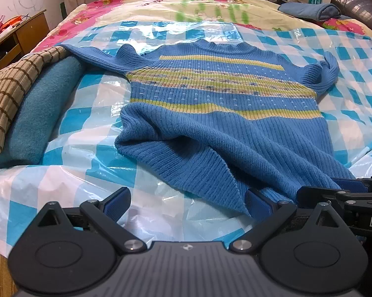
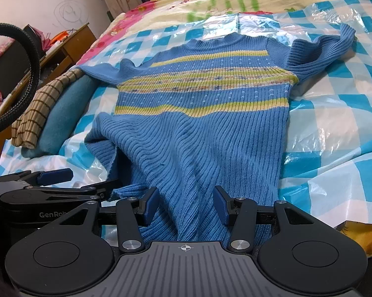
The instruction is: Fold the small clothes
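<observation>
**Sweater flat on bed, both claws at hem**

Blue ribbed sweater [image 1: 225, 113] with yellow-green stripes, spread face up on checked plastic sheet [image 1: 92, 128] over the bed [image 1: 141, 7]. Collar at far end, hem nearest the cameras, lower body rumpled into diagonal folds. Sleeves out to both sides; one runs onto a plaid cloth [image 1: 10, 94] and teal blanket [image 1: 42, 113] at the left edge.

Left claw [image 1: 188, 204]: spread wide, low over the sheet, right finger [image 1: 257, 204] touching the hem corner, left finger on bare plastic. Nothing gripped.

Right claw [image 2: 186, 205]: partly spread, straddling a bunched fold of hem; fabric between the fingers [image 2: 151, 205], not pinched.

Claws side by side, near touching. Folded blue cloth [image 1: 309, 11] at far right of bed.
</observation>
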